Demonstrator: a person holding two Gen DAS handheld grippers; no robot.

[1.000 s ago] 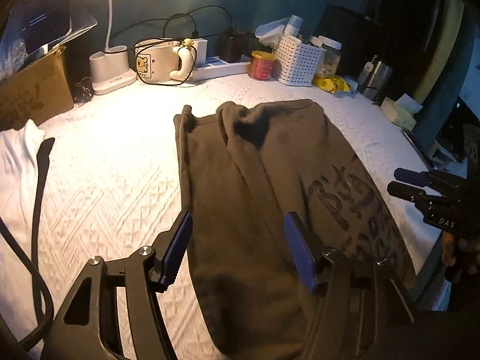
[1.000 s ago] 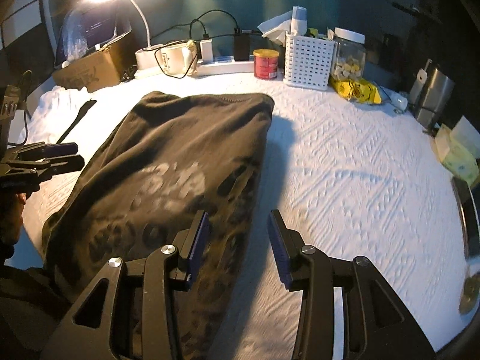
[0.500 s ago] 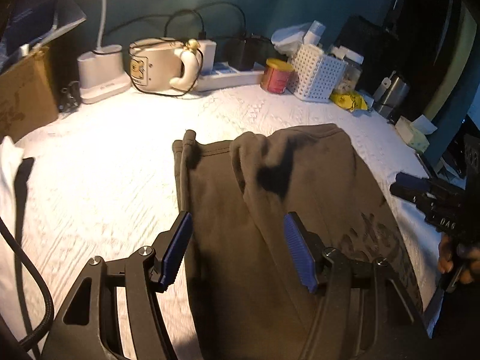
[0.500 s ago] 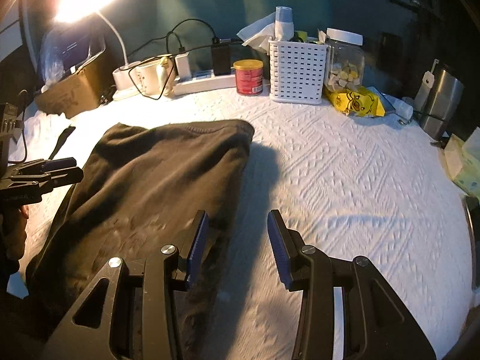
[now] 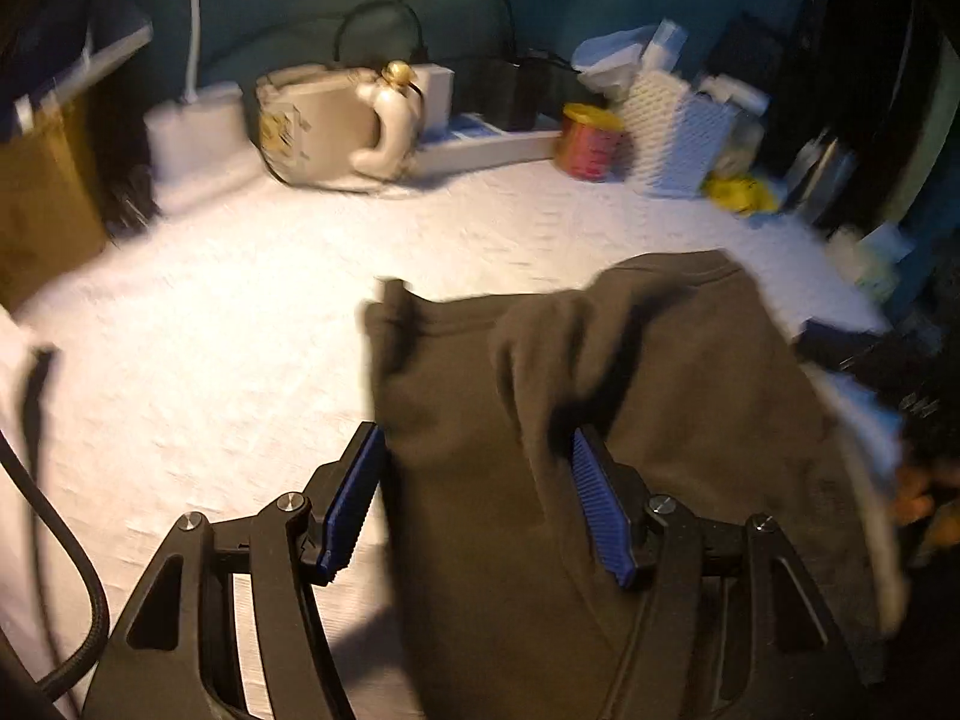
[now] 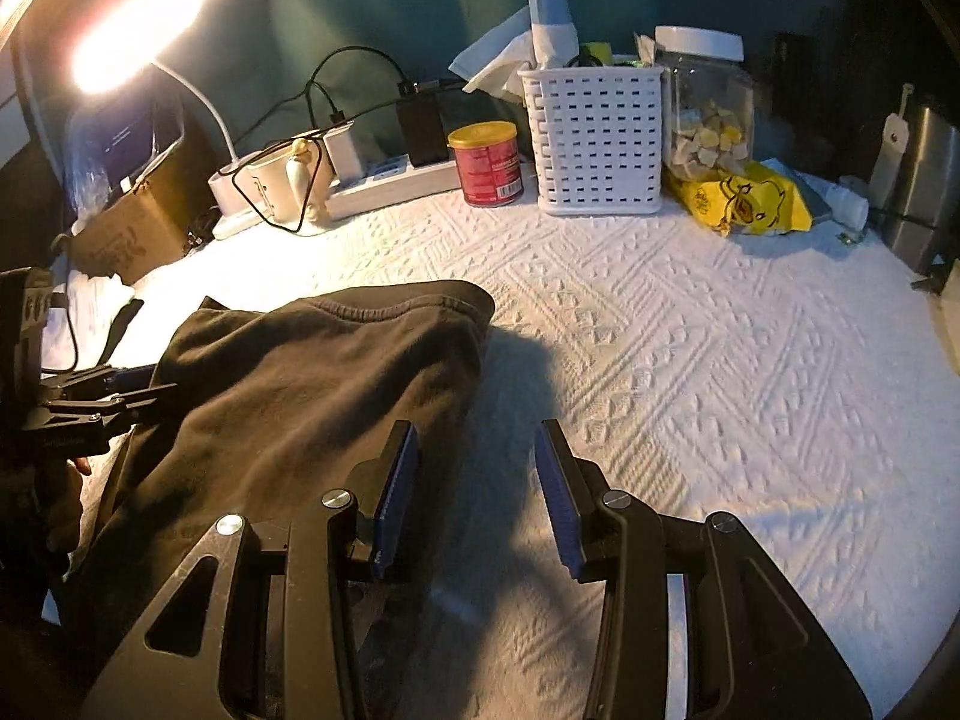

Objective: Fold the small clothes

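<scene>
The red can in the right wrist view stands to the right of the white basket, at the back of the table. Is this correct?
Not quite. In the right wrist view the red can stands to the left of the white basket, not to its right. It is at the back of the table, as you say.

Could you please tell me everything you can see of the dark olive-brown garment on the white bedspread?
The dark olive-brown garment looks like soft cotton knit, matte, with a stitched hem along its far edge. It lies partly folded on the textured white bedspread, one layer doubled over another and a small tab sticking up at the far left corner. The open left tongs straddle its left part; the open right tongs sit at its right edge, one finger over the cloth.
</scene>
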